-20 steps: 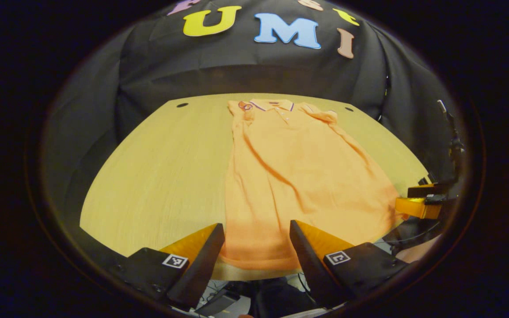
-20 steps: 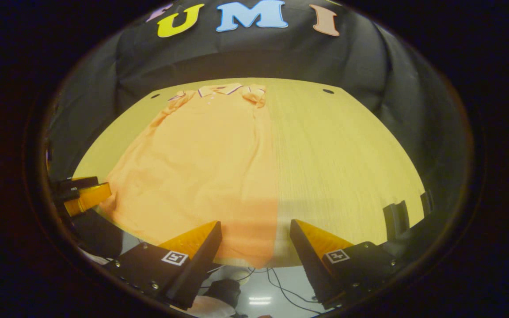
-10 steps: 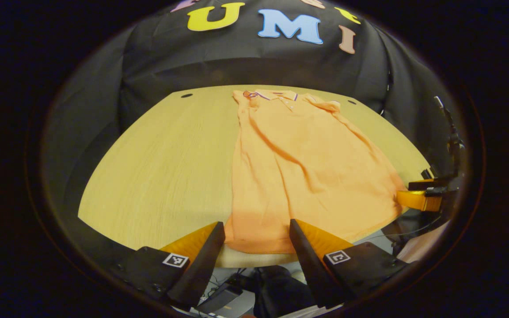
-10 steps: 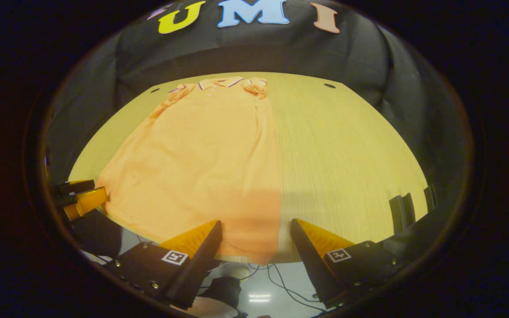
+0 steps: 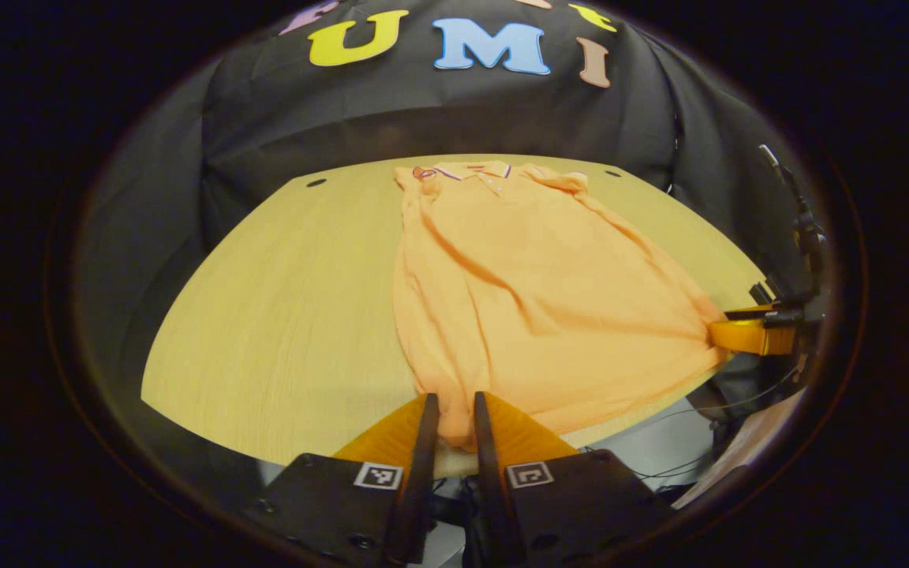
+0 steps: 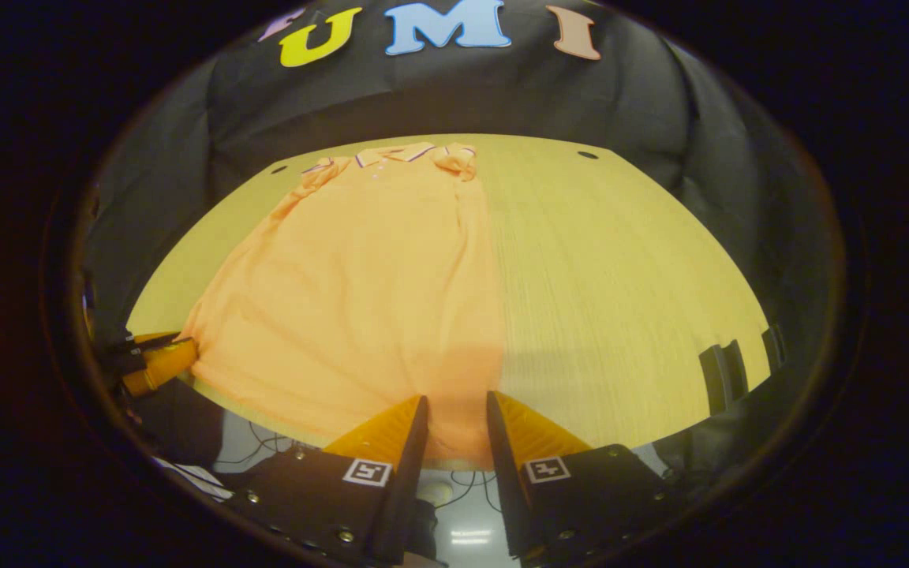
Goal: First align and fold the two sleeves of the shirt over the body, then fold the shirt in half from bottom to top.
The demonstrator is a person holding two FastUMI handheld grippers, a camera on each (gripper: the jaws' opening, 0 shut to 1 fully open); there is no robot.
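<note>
Both grippers closed on shirt [image 5: 533, 292] hem.

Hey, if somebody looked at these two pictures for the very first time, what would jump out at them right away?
First, the bright orange polo shirt spread collar-far across the pale wooden table, sleeves already folded in. Next, the left claw closed on the shirt's near hem corner at the bottom of the left gripper view. In the right gripper view, the right claw has narrowed around the other hem corner.
</note>
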